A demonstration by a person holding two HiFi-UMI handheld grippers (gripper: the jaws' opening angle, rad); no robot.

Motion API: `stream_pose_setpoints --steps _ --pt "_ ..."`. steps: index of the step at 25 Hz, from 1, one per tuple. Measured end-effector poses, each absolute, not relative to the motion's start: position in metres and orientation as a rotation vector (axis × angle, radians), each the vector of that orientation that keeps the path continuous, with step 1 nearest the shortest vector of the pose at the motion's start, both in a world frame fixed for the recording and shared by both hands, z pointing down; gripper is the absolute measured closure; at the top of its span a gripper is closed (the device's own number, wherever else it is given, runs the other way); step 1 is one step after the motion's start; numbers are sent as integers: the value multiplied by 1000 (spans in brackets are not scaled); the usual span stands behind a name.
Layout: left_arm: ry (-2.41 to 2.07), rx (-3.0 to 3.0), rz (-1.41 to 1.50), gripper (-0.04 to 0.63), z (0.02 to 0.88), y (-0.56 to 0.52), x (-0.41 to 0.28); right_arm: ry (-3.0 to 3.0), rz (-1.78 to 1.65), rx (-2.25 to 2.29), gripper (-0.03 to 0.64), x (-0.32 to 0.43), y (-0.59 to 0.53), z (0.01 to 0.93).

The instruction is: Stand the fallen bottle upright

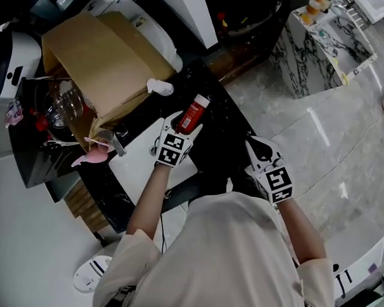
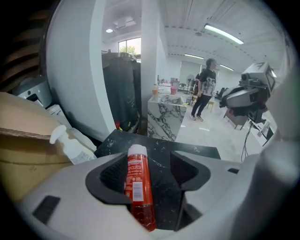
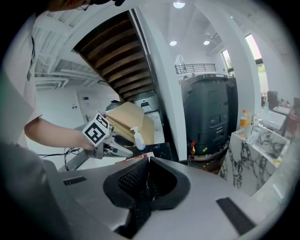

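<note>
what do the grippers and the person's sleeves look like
The left gripper and the right gripper look alike: pale grey bodies with black, ribbed, wedge-shaped pads. Each carries a white marker cube printed with black square patterns. The person wears a loose cream shirt whose sleeves end near the elbows.

The left claw hangs over a dark marbled table with its jaws wide apart, and a red bottle lies flat between them, close along the left jaw, its white cap pointing toward the table's far edge. By the table's left edge stands a white spray bottle, just beside a cardboard box. A person stands well beyond the far edge.
</note>
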State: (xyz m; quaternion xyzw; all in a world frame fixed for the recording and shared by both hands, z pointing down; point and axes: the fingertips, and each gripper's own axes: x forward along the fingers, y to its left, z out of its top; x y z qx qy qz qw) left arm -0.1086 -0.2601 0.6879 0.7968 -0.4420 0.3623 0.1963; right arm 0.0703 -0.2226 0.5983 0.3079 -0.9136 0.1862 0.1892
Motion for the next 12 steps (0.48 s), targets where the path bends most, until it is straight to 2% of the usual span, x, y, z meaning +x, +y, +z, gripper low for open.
stream_pose_setpoints --steps 12 --pt "-1108 2083 1249 301 771 -278 -120 -2532 564 879 584 55 -231 625"
